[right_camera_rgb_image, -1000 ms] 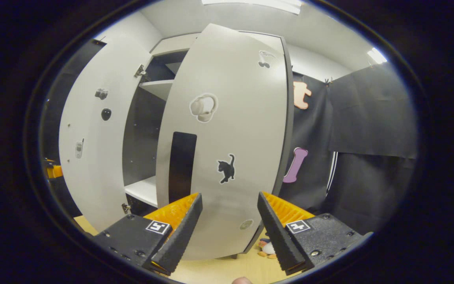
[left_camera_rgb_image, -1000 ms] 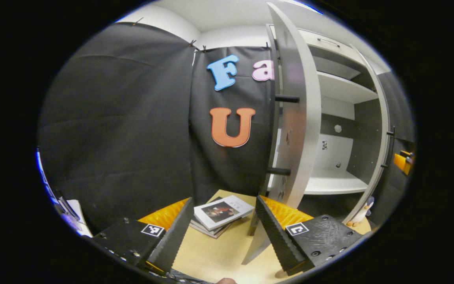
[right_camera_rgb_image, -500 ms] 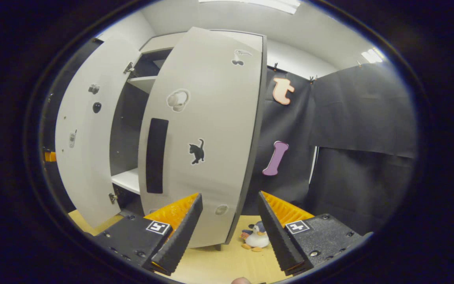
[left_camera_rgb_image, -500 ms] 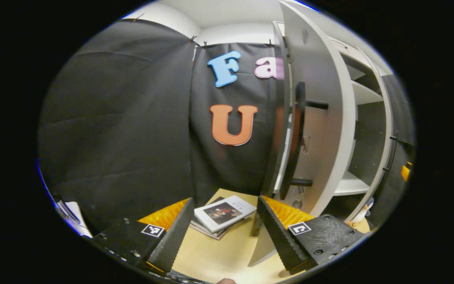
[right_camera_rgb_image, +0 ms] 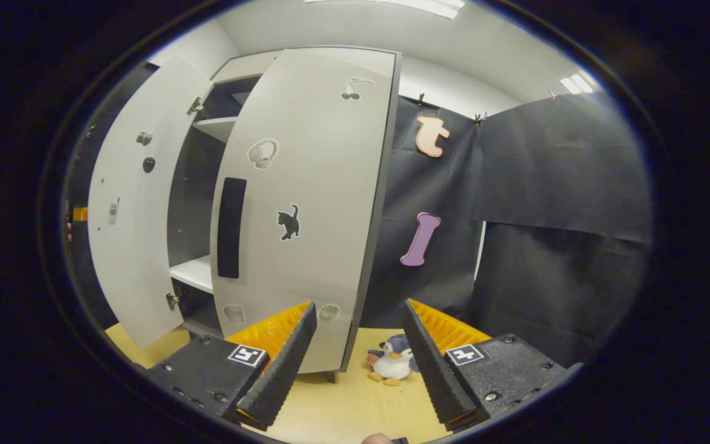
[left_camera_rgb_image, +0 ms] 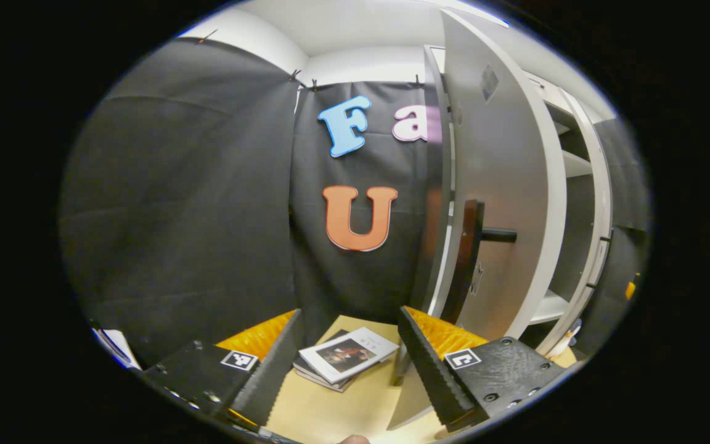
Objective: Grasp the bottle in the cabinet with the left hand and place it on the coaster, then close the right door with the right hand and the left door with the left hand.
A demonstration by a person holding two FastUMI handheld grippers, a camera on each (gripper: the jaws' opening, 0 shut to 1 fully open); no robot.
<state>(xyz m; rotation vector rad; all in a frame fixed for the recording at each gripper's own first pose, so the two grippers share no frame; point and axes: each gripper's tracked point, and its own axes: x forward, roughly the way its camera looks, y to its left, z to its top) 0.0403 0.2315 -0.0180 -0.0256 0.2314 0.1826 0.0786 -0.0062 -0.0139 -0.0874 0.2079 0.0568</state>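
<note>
In the left gripper view, the left tongs [left_camera_rgb_image: 349, 357] stand open and empty, fingers spread above the pale wooden surface [left_camera_rgb_image: 330, 410]. Between the fingers, a little farther off, a stack of books [left_camera_rgb_image: 342, 357] lies on the surface. Beyond and to the right rises the cabinet's left door [left_camera_rgb_image: 503, 185], partly swung out, its dark handle [left_camera_rgb_image: 472, 253] facing the camera edge-on. Past the door's edge, the cabinet [left_camera_rgb_image: 577, 203] interior shows a white shelf [left_camera_rgb_image: 549, 306] low down and another higher up. The far door's edge [left_camera_rgb_image: 598, 234] stands at the right of the opening.

In the right gripper view, the right tongs [right_camera_rgb_image: 358, 361] are also open and hold nothing. Just beyond the fingertips a toy penguin [right_camera_rgb_image: 392, 364] sits on the surface near the cabinet's foot. The right door [right_camera_rgb_image: 306, 203] is nearly closed but still ajar, with a dark handle [right_camera_rgb_image: 230, 227] and stickers, among them a black cat [right_camera_rgb_image: 288, 222]. To its left, a gap shows the dark interior and a white shelf [right_camera_rgb_image: 193, 272]; the left door [right_camera_rgb_image: 130, 203] stands swung out beyond.

I cannot see the bottle or the coaster.
</note>
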